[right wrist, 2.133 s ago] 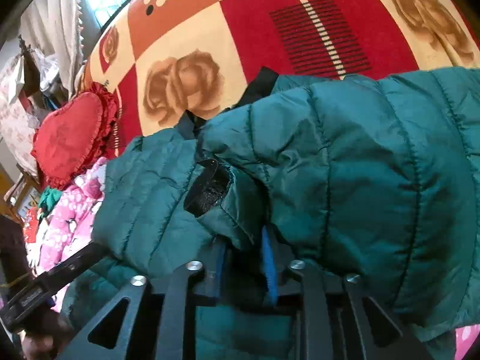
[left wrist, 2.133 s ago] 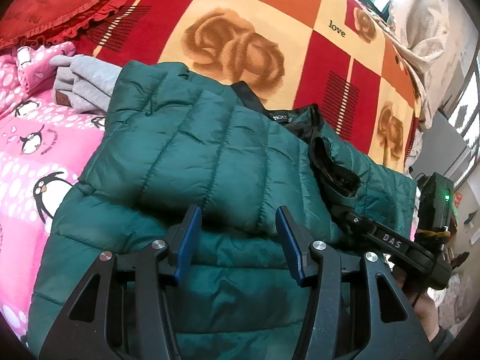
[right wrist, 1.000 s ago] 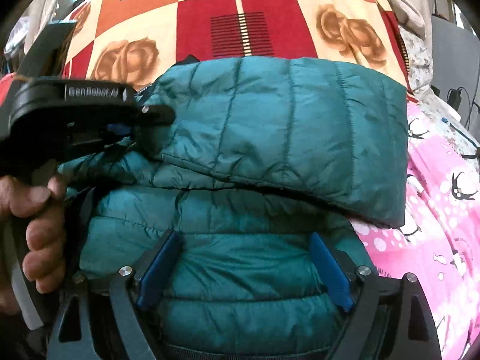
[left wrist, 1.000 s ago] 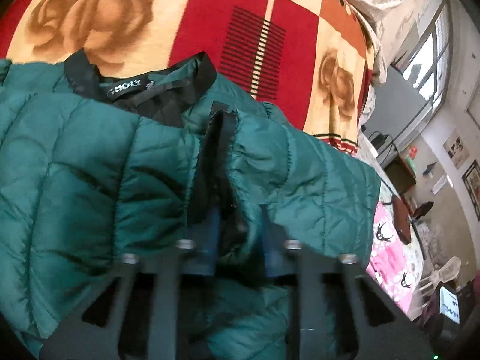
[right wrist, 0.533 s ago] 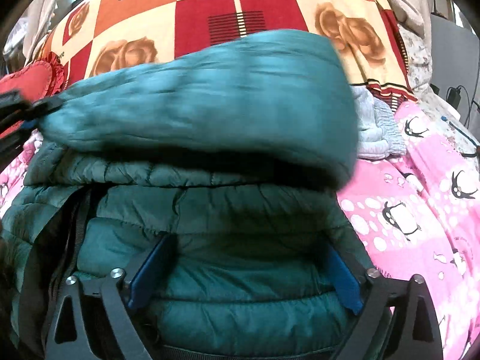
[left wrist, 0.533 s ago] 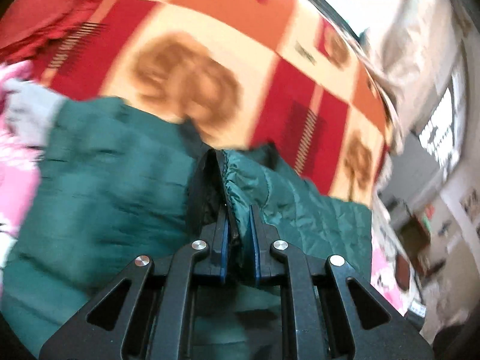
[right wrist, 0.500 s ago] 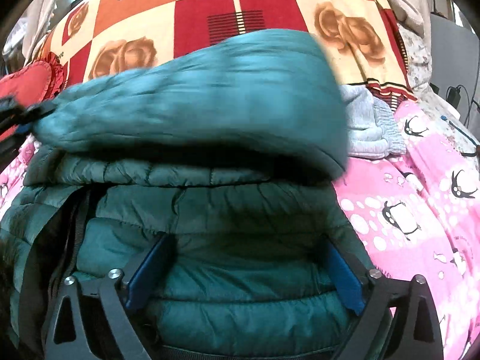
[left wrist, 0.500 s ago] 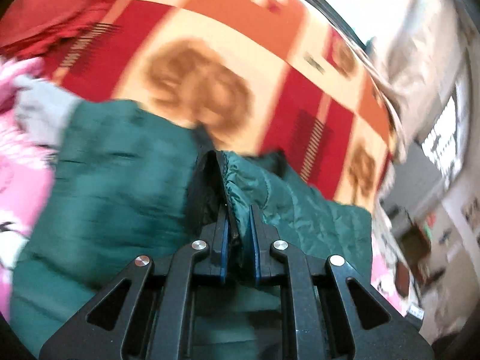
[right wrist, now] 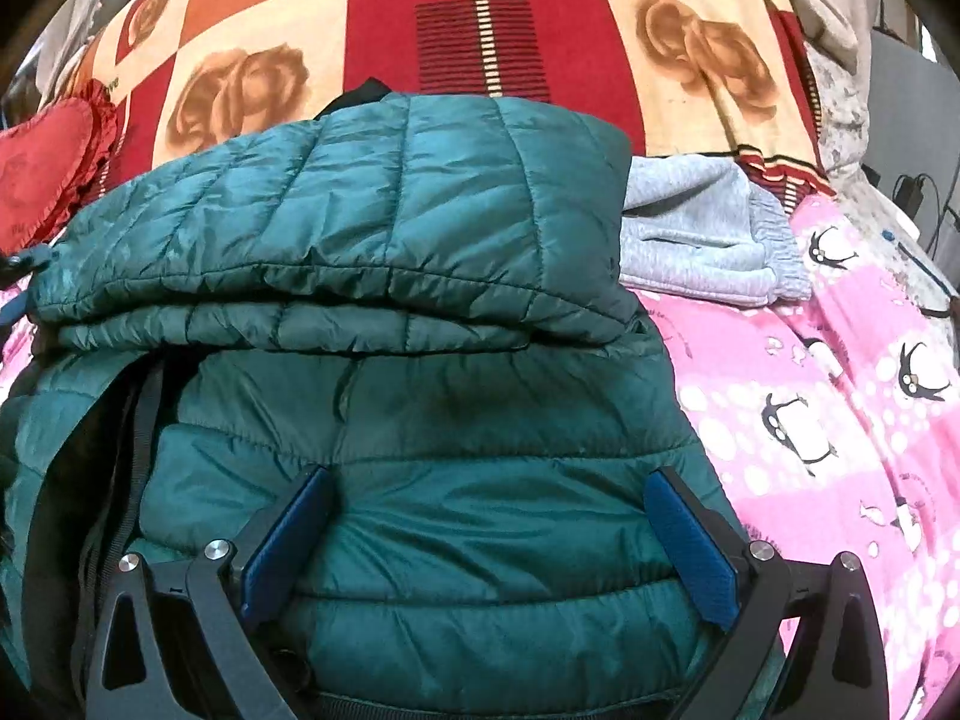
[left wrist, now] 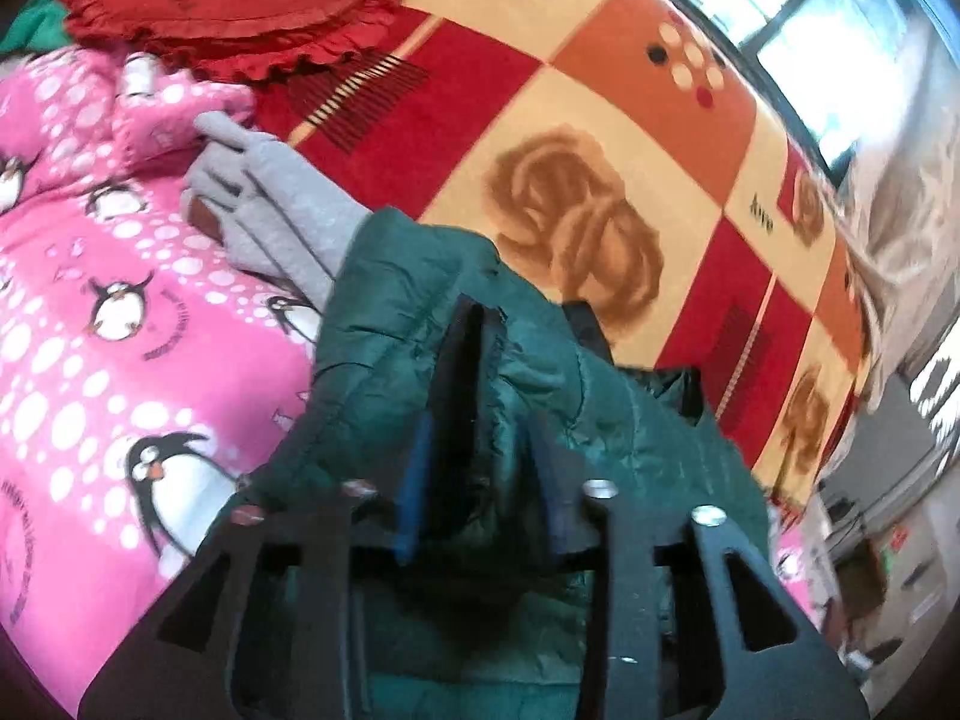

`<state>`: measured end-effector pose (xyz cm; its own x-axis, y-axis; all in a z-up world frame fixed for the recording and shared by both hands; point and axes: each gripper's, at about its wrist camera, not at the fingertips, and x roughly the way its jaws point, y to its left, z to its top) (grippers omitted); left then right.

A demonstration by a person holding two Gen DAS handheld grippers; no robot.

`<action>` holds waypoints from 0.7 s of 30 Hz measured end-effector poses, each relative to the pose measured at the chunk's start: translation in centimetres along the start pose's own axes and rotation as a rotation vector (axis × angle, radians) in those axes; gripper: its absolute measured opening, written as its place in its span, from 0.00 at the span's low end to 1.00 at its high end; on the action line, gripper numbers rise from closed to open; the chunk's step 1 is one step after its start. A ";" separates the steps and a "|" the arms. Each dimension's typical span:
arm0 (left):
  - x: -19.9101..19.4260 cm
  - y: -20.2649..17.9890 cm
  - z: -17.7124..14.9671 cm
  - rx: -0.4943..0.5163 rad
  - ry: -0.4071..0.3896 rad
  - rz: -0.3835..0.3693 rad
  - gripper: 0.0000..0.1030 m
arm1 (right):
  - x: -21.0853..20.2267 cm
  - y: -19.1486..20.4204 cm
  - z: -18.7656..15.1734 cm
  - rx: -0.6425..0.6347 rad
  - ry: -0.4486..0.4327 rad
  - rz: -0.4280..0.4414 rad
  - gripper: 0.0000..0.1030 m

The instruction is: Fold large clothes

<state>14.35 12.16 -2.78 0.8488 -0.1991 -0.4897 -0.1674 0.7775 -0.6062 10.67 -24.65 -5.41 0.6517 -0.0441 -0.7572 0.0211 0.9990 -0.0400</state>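
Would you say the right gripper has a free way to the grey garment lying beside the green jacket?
Probably yes. The right gripper is open and holds nothing, hovering over the green jacket. The grey garment lies ahead to its right on the pink penguin blanket, mostly uncovered; only its left edge tucks behind the jacket's folded layer.

Teal quilted puffer jacket (right wrist: 420,228) lies folded across itself (sleeve on top), black lining showing at left.
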 end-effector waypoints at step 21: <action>5.3 -3.6 -0.8 0.217 0.135 0.104 0.57 | -1.5 -2.5 10.9 0.036 -0.104 0.260 0.95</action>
<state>19.05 7.85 -3.75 0.7557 -0.1776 -0.6304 -0.1266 0.9047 -0.4067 17.91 -27.01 2.95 0.7132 0.2129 -0.6678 -0.1310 0.9765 0.1714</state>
